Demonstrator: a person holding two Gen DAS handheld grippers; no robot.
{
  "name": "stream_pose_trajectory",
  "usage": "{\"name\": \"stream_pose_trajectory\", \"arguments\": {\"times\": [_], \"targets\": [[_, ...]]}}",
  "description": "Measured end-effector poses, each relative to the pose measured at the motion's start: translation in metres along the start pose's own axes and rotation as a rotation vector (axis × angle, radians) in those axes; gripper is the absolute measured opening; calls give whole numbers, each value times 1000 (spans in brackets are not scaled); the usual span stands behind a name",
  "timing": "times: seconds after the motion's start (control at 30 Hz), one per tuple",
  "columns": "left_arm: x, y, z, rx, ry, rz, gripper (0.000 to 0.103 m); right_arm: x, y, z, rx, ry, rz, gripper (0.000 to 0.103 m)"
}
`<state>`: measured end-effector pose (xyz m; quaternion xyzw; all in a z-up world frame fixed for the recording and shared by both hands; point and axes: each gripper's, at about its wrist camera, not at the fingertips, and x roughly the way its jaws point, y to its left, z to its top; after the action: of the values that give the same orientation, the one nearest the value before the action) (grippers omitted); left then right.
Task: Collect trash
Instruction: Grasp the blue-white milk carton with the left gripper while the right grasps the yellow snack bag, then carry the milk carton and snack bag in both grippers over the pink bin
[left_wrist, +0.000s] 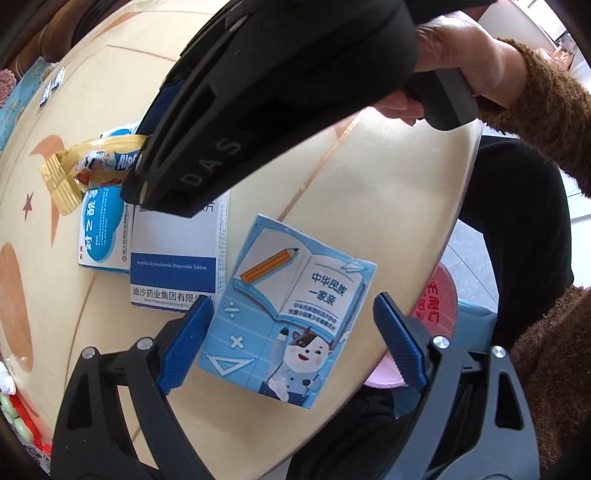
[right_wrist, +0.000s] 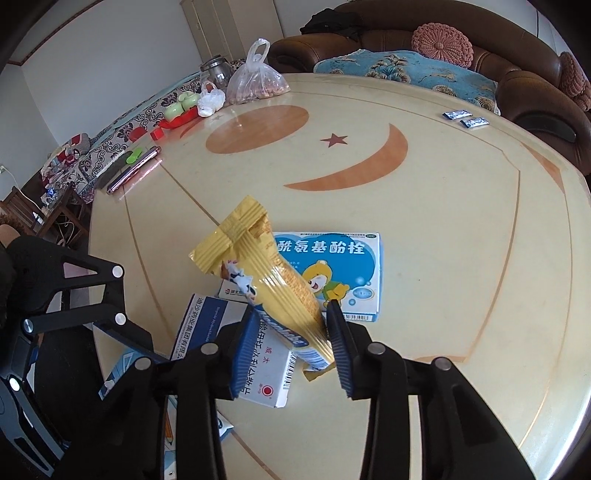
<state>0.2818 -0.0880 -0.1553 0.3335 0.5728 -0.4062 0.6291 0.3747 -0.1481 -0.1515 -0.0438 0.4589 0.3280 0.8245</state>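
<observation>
My right gripper (right_wrist: 293, 325) is shut on a yellow snack wrapper (right_wrist: 258, 258) and holds it tilted above two medicine boxes: a white-and-blue box with a bear (right_wrist: 343, 273) and a white box with a dark blue band (right_wrist: 221, 332). In the left wrist view the wrapper (left_wrist: 74, 173) sticks out from the right gripper's black body over the same boxes (left_wrist: 177, 266). My left gripper (left_wrist: 291, 332) is open, with a blue milk carton (left_wrist: 291, 314) lying flat between its fingers near the table edge.
The round cream table (right_wrist: 443, 221) carries two small blue sachets (right_wrist: 465, 118) at the far right, a bag of nuts (right_wrist: 255, 81), a pot, cups and a phone at the far left. A brown sofa stands behind. A pink-red bin (left_wrist: 436, 299) sits below the table edge.
</observation>
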Motion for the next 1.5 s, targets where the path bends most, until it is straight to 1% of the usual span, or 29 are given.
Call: {"name": "stream_pose_trajectory", "arguments": {"times": [0.07,0.1,0.13,0.2,0.33,0.6,0.7,0.77,0.8,0.97,1.13,1.23,1.43,1.5], "targets": [[0,-2,2,-1,-10,-11,86,1,-1,-2,0,-5,1,34],[-1,-2,2,-8,-15,-20,85,1,-1,-2,2,-4,-1,30],[-1,1,3,-18,-16,-29,81,2,-1,-2,5,-6,-2,30],[-2,3,3,-34,-21,-37,81,2,-2,-2,11,-5,0,29],[-4,1,2,-33,-32,-15,79,2,-3,-1,22,-5,-12,24],[-14,4,-7,-153,-90,3,77,-12,-3,-6,49,-15,-44,18],[-20,9,-14,-205,-118,-10,76,-23,-2,-9,59,-22,-65,17],[-25,13,-18,-241,-138,7,76,-32,-1,-10,69,-38,-92,17],[-28,15,-20,-258,-145,-2,76,-36,-1,-10,73,-45,-98,17],[-41,17,-32,-327,-188,4,76,-63,2,-12,86,-88,-145,17],[-57,15,-43,-384,-224,10,76,-86,10,-19,85,-90,-209,17],[-68,10,-49,-398,-240,20,76,-98,17,-26,90,-80,-239,17],[-89,-12,-67,-403,-261,74,76,-125,34,-47,106,-72,-261,17],[-96,-19,-72,-401,-272,76,76,-133,41,-54,105,-68,-268,17]]}}
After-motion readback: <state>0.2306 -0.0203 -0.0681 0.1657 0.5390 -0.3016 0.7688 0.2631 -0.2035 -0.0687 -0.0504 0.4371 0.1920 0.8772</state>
